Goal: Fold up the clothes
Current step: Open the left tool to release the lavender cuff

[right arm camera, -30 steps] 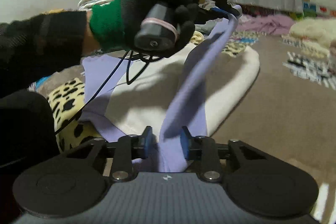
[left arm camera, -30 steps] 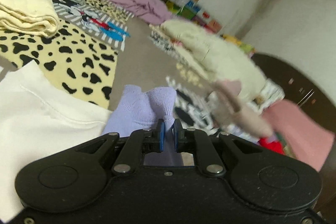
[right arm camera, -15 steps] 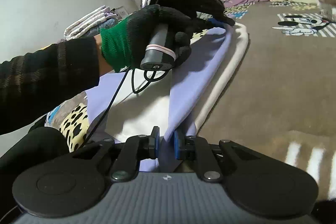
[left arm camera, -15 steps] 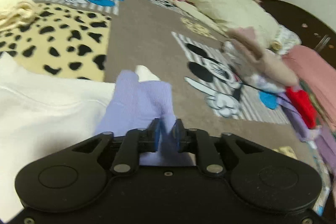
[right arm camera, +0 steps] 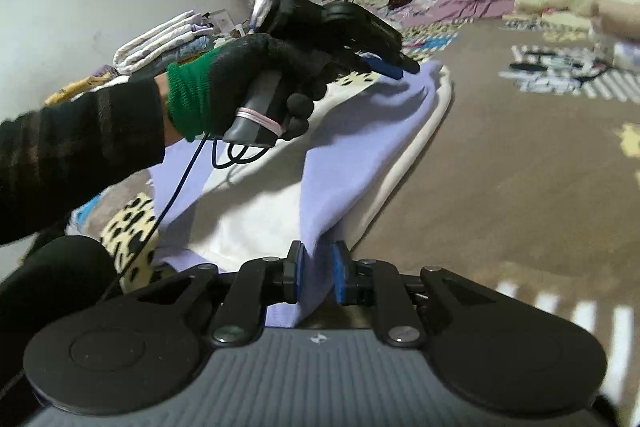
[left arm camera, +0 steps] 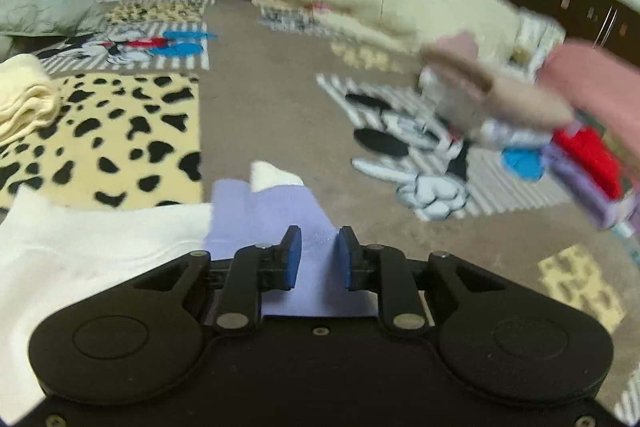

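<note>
Lavender top gets laid over the white one

Left wrist view: we see the lavender garment [left arm camera: 256,211] lying on the white garment [left arm camera: 80,247], and the left gripper [left arm camera: 319,255] has its pads slightly spread with cloth between them, not squeezed, so probably letting that corner settle. Right wrist view: the right gripper [right arm camera: 317,277] pinches a raised fold, jaws just easing open, likely keeping the edge straight. Only this view shows the gloved hand [right arm camera: 256,75] and the long lavender edge running between both claws.
</note>
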A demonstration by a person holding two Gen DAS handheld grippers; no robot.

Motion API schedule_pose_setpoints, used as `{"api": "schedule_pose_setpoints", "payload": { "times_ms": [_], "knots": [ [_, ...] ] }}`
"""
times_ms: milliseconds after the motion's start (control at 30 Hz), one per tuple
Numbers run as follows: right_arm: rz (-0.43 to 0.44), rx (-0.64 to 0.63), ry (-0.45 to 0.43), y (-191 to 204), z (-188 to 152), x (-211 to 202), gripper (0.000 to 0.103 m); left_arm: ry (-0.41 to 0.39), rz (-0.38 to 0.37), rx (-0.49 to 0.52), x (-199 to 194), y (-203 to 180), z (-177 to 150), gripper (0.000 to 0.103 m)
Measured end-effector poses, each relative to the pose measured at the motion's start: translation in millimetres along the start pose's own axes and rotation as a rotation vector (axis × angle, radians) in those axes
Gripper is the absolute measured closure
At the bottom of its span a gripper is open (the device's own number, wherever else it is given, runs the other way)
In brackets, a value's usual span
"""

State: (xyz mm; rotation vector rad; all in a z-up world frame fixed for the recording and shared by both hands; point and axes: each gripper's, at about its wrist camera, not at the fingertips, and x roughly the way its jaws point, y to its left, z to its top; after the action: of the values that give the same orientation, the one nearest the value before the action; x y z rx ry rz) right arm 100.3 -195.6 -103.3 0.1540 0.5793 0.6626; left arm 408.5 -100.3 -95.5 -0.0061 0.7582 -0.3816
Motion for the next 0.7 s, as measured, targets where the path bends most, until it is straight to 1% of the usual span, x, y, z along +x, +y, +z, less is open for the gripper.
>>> {"api": "schedule_pose_setpoints", "payload": {
  "times_ms": [67, 133, 167, 200, 267, 333, 433, 500, 567, 633, 700],
  "knots": [
    [-0.023, -0.048, -0.04, 6, 2, 0, 0.084, 0.068, 0.049, 0.066, 20, -11, 2, 0.086],
    [-0.014, -0.089, -0.067, 15, 4, 2, 0.084, 0.071, 0.077, 0.128, 23, -20, 2, 0.085],
    [-0.002, -0.1, -0.069, 18, 5, 4, 0.084, 0.076, 0.082, 0.128, 21, -21, 3, 0.085],
    [0.012, -0.115, -0.058, 21, 4, 7, 0.084, 0.074, 0.077, 0.119, 18, -19, 4, 0.084],
    [0.03, -0.136, 0.01, 25, 2, 19, 0.085, 0.065, 0.064, 0.098, 8, -14, 4, 0.084],
    [0.021, -0.154, 0.09, 27, -3, 32, 0.084, 0.018, 0.045, 0.049, -17, -4, -1, 0.084],
    [0.037, -0.14, 0.091, 25, -1, 31, 0.084, -0.057, 0.02, -0.024, -63, 13, -18, 0.084],
    [0.049, -0.144, 0.078, 26, 1, 26, 0.084, -0.098, 0.024, -0.091, -95, 31, -41, 0.083],
    [0.066, -0.15, 0.067, 29, 1, 21, 0.083, -0.133, 0.03, -0.173, -126, 51, -65, 0.077],
    [0.109, -0.144, 0.04, 30, 1, 11, 0.083, -0.169, 0.037, -0.255, -158, 72, -90, 0.046],
    [0.142, -0.131, 0.022, 30, 1, 5, 0.083, -0.199, 0.053, -0.342, -183, 94, -112, 0.045]
  ]
}}
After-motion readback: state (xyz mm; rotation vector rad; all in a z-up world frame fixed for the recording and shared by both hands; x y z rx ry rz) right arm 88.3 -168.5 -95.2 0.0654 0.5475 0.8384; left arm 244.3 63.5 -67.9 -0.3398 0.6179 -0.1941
